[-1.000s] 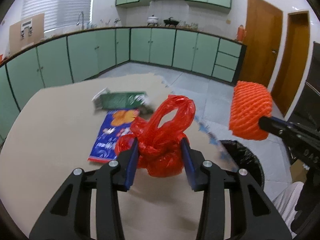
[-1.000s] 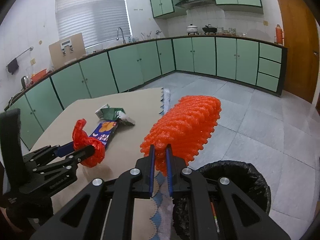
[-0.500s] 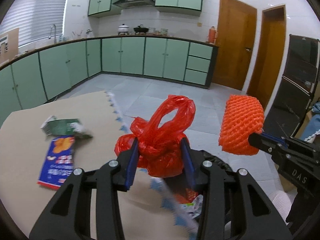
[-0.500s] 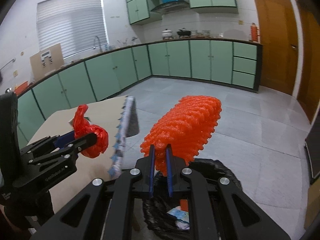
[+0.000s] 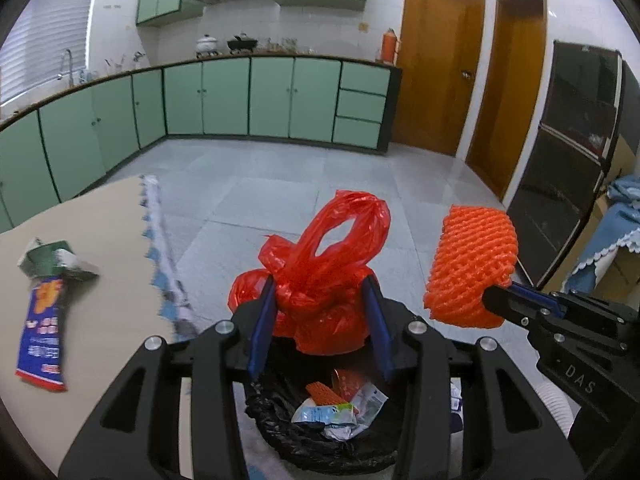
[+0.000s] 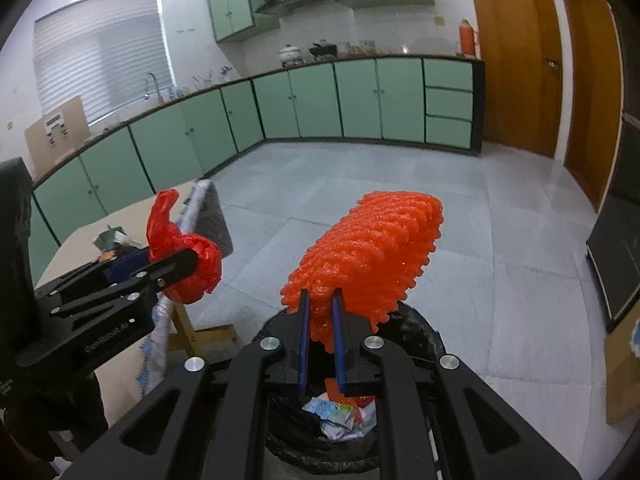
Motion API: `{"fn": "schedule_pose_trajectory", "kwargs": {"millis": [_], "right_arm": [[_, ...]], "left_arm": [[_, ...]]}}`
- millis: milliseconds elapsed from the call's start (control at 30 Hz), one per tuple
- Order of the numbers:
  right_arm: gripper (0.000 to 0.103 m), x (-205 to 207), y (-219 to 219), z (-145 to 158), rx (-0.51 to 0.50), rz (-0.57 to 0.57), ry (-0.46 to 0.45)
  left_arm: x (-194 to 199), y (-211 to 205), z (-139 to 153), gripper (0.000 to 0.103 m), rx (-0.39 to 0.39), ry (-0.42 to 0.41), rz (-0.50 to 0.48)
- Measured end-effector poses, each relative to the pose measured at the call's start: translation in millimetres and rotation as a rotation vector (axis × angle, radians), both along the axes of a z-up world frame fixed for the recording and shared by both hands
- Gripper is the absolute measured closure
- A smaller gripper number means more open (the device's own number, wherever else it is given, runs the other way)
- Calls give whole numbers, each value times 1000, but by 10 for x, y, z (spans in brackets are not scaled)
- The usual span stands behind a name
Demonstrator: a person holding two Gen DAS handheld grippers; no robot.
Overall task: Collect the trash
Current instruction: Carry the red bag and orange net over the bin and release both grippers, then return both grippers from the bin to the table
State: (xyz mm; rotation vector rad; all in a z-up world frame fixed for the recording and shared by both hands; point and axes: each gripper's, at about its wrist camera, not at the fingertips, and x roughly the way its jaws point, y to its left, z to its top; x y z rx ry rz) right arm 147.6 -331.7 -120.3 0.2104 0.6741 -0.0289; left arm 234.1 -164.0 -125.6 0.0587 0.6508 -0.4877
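Two loads held over the bin

Both grippers are clamped on trash: the left gripper point(image 5: 320, 316) on a knotted red bag point(image 5: 324, 280), the right gripper point(image 6: 320, 336) on an orange foam net point(image 6: 368, 248). Directly beneath both lies the black-lined bin point(image 5: 288, 424), just off the table point(image 5: 100, 240) edge; the net's long axis points away.

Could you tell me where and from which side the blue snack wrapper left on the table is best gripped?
Probably by the blue snack wrapper's near short end by the red strip, coming in low from the table edge. It lies flat, and a green packet covers its far end.
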Motion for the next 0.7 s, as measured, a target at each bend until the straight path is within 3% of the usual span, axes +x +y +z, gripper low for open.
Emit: {"fn": "schedule_pose_trajectory", "kwargs": {"millis": [233,300,533,700], "right_arm": [[90,105,-138,-249,12,-18,83],[83,114,-168,-277,10,-25,93],[74,97,-225,-307,15,-43,99],[65,53,-177,-241,11,-41,77]], "left_arm": [[126,-140,-143,49,18,36,-30],[125,-138,-141,40,13,37,-35],[167,-103,-129,35,-15,66,-31],[130,28,-50,34,-19,37,-3]]}}
